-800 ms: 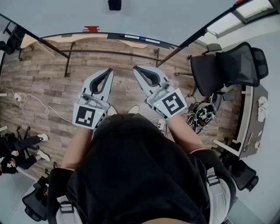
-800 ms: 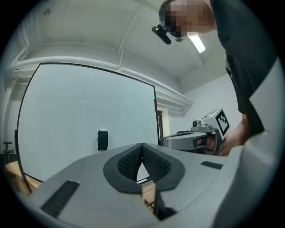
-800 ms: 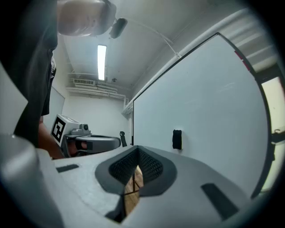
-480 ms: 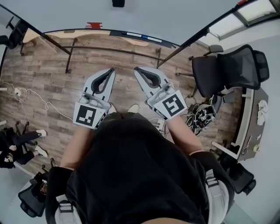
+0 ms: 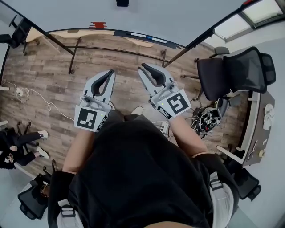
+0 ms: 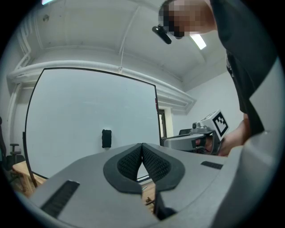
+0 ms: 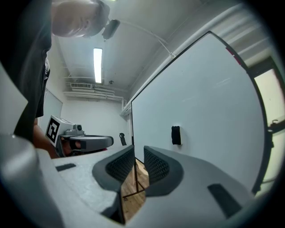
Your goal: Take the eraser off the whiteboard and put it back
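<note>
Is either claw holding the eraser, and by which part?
Neither: left claw is shut empty, right claw slightly open, empty; eraser sits on the whiteboard.

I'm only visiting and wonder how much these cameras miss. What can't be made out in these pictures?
- Eraser: head view, cut by the top edge; in both gripper views too small for detail.
- Whiteboard, most of its bottom edge: left gripper view, hidden behind the left gripper.
- Floor beneath the person: head view, hidden by the person's torso.
</note>
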Tool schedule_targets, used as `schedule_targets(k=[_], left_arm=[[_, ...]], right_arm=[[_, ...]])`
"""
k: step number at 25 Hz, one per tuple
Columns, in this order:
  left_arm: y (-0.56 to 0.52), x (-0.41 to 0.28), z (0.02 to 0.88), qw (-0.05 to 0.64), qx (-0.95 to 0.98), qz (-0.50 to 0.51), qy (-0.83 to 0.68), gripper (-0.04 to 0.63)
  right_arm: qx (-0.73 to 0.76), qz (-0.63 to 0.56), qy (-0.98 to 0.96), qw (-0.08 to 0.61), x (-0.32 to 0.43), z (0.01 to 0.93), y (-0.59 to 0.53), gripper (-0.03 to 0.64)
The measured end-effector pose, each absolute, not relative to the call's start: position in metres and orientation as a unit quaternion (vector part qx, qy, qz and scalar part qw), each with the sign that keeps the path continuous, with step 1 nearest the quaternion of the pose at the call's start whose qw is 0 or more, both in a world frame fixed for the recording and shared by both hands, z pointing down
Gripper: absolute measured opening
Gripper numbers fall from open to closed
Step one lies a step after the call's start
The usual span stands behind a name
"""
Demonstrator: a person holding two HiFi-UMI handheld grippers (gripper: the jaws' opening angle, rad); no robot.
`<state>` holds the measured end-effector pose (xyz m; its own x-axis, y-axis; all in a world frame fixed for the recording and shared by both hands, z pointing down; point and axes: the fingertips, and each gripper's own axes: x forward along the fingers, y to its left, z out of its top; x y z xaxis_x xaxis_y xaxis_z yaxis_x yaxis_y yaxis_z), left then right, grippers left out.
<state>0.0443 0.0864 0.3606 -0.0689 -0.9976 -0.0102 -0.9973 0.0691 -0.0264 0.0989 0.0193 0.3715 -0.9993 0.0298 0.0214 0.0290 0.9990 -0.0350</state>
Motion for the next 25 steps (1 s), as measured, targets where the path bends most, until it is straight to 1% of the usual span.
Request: schedule_targets(k=[4,7,8,11,15,22,25], left_arm=[[0.087,0.024,0.361,0.016,-0.679,-0.002,0.734,-0.005],[0.087,0.007,0.361,0.018,-0.682,0.000,0.731,-0.005],[0.087,0.001,0.360,0.018,-0.684,0.001,0.730,-0.005],[0.088,-0.020,0.360,0.019,-0.691,0.002,0.722,-0.005],[0.089,-0.055,0.361,0.016,-0.702,0.004,0.712,-0.005],[0.093,-0.120,0.359,0.021,-0.726,0.010,0.687,-0.005],[0.097,-0.142,0.360,0.019,-0.734,0.013,0.678,-0.005]], right_arm=[[-0.018,0.028,-0.999,0.023,0.081,0.377,0.019,0.131],[-0.007,0.027,-0.999,0.028,0.064,0.379,0.020,0.233],[-0.001,0.026,-0.999,0.029,0.057,0.380,0.020,0.257],[0.016,0.022,-0.999,0.030,0.036,0.378,0.019,0.305],[0.031,0.014,-0.999,0.033,0.004,0.375,0.024,0.324],[0.074,0.000,-0.996,0.048,-0.057,0.381,0.030,0.380],[0.090,-0.005,-0.994,0.055,-0.078,0.383,0.033,0.383]])
